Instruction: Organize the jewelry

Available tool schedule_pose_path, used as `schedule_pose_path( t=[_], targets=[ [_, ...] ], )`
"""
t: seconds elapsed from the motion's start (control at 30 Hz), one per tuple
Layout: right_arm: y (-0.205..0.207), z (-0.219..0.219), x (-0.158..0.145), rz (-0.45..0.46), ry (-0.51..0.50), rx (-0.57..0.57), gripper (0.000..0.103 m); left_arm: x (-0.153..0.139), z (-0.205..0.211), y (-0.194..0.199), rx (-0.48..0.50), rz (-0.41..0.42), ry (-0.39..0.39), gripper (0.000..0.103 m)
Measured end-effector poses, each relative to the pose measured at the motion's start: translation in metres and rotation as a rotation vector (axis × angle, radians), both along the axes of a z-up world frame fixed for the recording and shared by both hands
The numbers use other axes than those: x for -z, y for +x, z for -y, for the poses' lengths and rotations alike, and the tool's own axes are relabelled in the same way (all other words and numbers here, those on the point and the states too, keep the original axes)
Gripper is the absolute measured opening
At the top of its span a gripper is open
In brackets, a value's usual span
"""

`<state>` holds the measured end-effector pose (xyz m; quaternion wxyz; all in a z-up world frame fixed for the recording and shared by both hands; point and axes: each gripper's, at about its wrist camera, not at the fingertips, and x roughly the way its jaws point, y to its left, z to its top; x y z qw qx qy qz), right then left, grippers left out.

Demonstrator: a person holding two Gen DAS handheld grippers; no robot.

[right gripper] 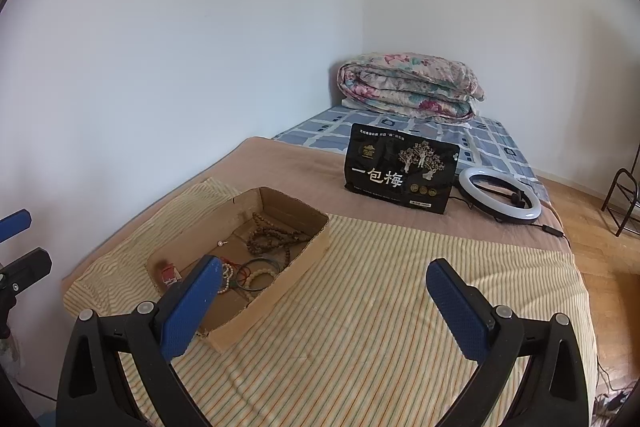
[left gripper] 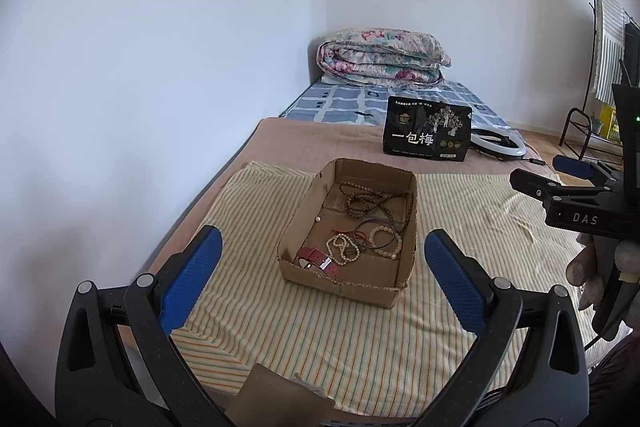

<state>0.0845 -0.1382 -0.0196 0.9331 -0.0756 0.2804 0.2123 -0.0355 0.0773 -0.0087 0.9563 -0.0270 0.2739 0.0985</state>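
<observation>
An open cardboard box (left gripper: 404,279) sits on a striped cloth (left gripper: 320,331) on the bed. It holds a long brown bead strand (left gripper: 368,205), a pale bead bracelet (left gripper: 382,237), a dark bangle (left gripper: 362,229), a cream bead string (left gripper: 342,249) and a red-strapped watch (left gripper: 316,259). My left gripper (left gripper: 322,249) is open and empty, just short of the box. The right wrist view shows the box (right gripper: 280,287) to the left. My right gripper (right gripper: 324,281) is open and empty over the cloth (right gripper: 380,307), right of the box; it also shows in the left wrist view (left gripper: 560,175).
A black snack bag (left gripper: 426,129) stands behind the box, with a ring light (right gripper: 500,195) beside it. A folded floral quilt (left gripper: 380,57) lies at the head of the bed. A wall runs along the left. A metal rack (left gripper: 596,67) stands at far right.
</observation>
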Motion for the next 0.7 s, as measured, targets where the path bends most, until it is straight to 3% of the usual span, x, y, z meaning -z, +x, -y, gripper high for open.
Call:
schedule_pose_path(
  t=[0.7],
  targets=[
    [0.0,0.001,0.0003,-0.005,0.003,-0.001,0.103,-0.002,0.0014,-0.0002,0.0,0.0,0.001,0.103]
  ],
)
